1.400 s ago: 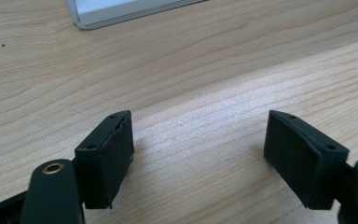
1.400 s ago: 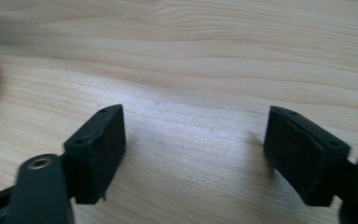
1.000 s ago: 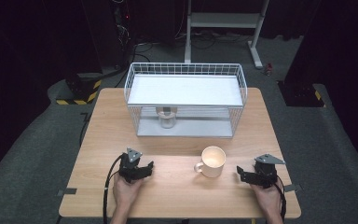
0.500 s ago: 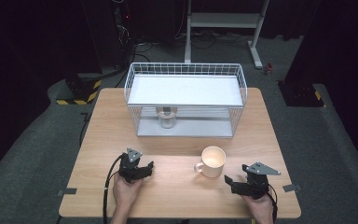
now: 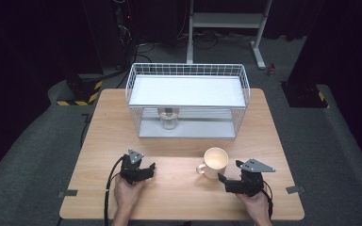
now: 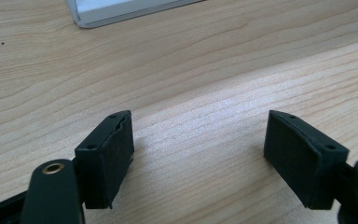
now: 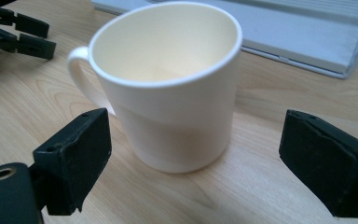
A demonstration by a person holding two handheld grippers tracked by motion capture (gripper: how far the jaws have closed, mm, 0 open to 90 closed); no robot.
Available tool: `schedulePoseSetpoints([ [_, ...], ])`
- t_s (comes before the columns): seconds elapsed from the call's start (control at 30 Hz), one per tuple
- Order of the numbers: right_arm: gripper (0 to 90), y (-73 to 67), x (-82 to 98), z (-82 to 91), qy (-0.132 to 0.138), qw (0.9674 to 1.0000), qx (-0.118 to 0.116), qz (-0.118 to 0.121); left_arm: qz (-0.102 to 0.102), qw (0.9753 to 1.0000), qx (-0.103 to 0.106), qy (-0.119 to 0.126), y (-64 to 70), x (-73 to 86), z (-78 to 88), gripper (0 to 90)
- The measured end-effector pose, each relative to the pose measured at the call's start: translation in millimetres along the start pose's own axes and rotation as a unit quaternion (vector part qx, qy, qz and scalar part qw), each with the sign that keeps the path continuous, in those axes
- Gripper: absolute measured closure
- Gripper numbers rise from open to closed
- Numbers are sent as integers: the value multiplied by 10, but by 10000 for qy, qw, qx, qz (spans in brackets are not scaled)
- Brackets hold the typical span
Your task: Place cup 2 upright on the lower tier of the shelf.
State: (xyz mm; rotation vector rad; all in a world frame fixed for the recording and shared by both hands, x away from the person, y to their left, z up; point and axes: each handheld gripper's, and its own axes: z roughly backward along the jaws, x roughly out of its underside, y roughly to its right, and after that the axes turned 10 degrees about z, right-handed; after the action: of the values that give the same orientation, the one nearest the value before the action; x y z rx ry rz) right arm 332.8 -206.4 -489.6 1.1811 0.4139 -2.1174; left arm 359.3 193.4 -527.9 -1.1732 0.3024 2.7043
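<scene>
A cream mug (image 5: pixel 215 162) stands upright and empty on the wooden table (image 5: pixel 179 197), with its handle toward the left gripper. My right gripper (image 5: pixel 230 172) sits just right of and behind it. In the right gripper view the mug (image 7: pixel 168 93) stands just ahead of the gap; my right gripper (image 7: pixel 196 158) is open, its jaws have just been opening, and neither pad touches the mug. My left gripper (image 5: pixel 146 168) rests near the table's front left. In its own view my left gripper (image 6: pixel 200 154) is open over bare wood.
A white wire rack (image 5: pixel 188 101) with a white upper shelf stands at the back of the table. A small glass jar (image 5: pixel 168 120) sits on its lower tray (image 7: pixel 303 51). The left gripper (image 7: pixel 14 32) lies beyond the mug's handle. Dark floor and stands surround the table.
My right gripper has moved left from the table's right edge up to the mug. The left hand and the mug have stayed put.
</scene>
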Motion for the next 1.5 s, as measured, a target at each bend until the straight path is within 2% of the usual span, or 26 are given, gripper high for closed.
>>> schedulePoseSetpoints([
  [0.43,90,-30,-208,-80,112,9998,-73,178,-4,10000,5,-4,0,0,1,250],
  [0.87,89,-43,-344,-206,68,9996,-159,214,-3,10000,11,-11,0,-1,2,250],
  [1.5,83,-51,-448,-361,-13,9995,-148,266,-7,10000,8,-2,0,0,2,252],
])
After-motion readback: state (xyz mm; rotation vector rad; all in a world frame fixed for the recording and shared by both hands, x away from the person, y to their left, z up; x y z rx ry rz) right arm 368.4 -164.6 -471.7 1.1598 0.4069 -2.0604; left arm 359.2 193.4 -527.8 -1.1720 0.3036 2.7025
